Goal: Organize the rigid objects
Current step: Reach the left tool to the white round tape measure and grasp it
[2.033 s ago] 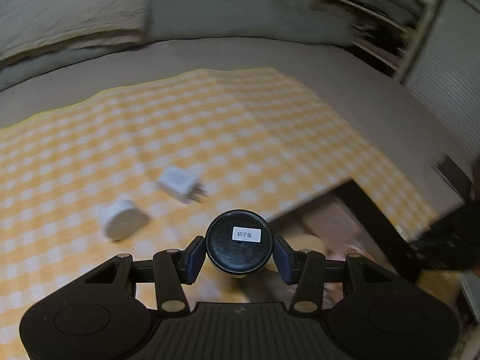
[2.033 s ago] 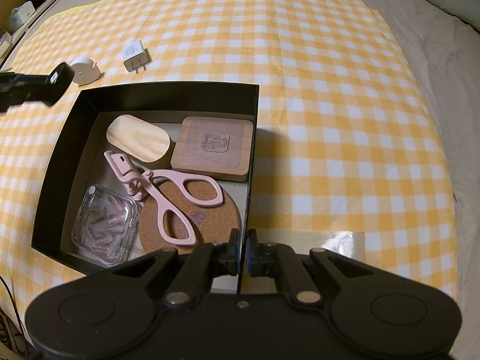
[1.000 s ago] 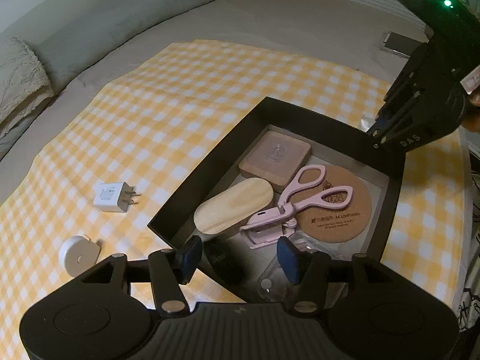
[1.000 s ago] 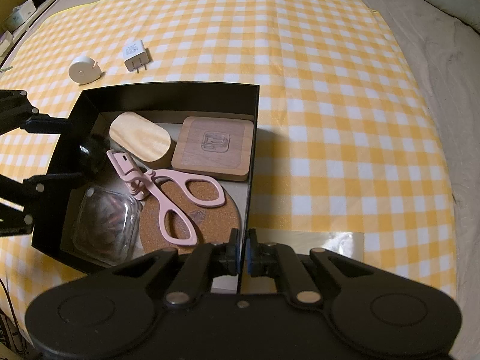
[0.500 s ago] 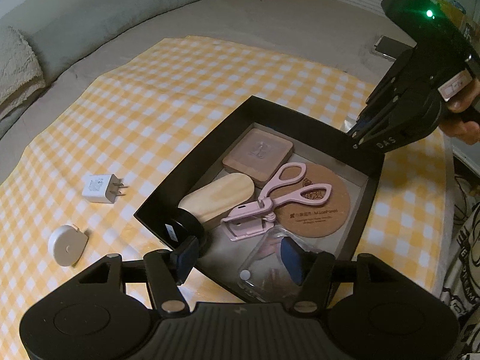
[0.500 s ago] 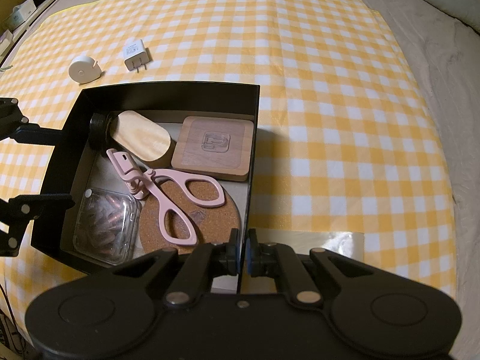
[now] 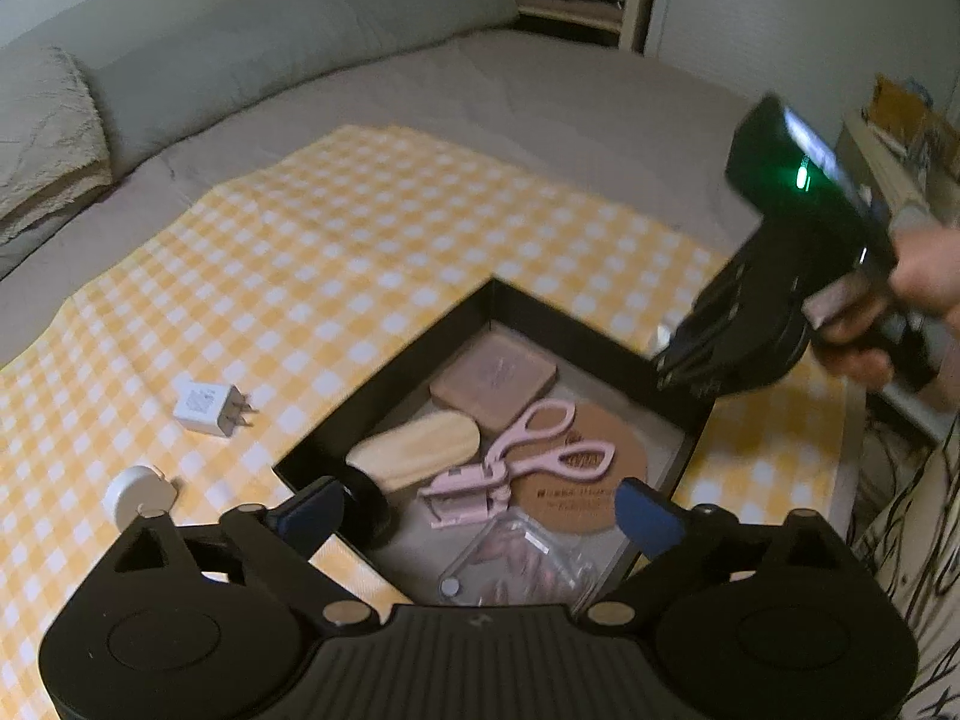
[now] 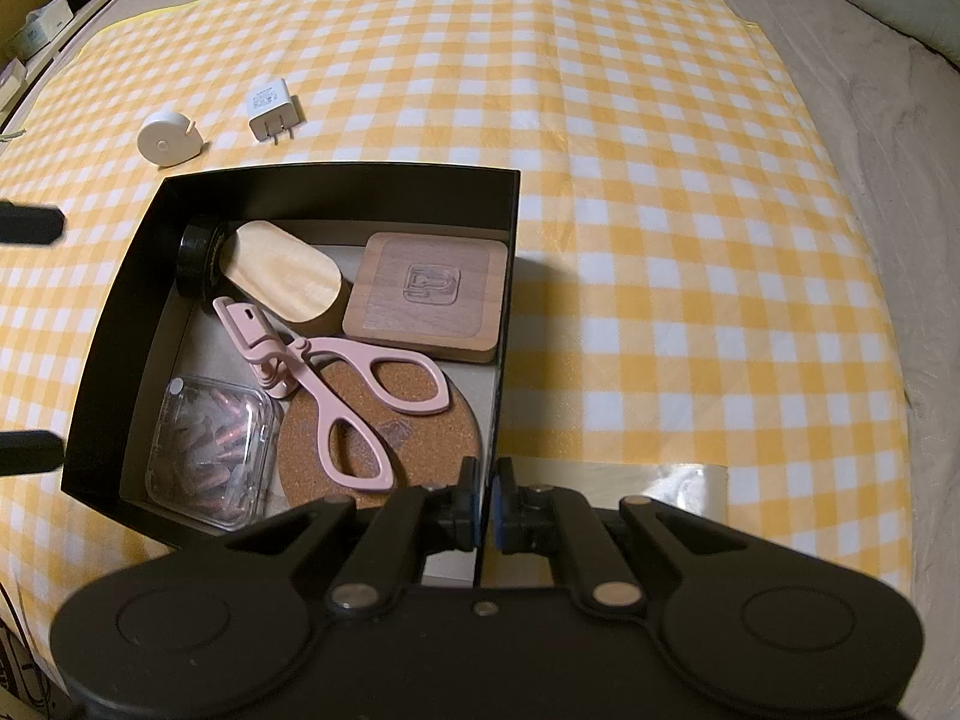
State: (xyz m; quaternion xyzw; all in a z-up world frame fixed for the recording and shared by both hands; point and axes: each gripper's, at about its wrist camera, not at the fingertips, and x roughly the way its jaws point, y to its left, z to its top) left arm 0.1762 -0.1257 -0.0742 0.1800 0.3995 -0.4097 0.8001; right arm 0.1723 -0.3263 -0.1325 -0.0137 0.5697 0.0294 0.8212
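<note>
Left gripper (image 7: 480, 507) jaws opening, nothing between them, puck (image 8: 198, 261) in box (image 8: 336, 180); nearest next picks, tape (image 7: 139, 489) and charger (image 7: 207, 408), lie left of its fingers; right gripper (image 8: 485, 501) stays clamped on box wall.

Black round case (image 7: 366, 510) partly behind left gripper (image 7: 480, 513) finger; label unreadable

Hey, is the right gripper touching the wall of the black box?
Touching. In the right wrist view the right gripper is shut on the black box: the thin wall edge runs between its pads.
</note>
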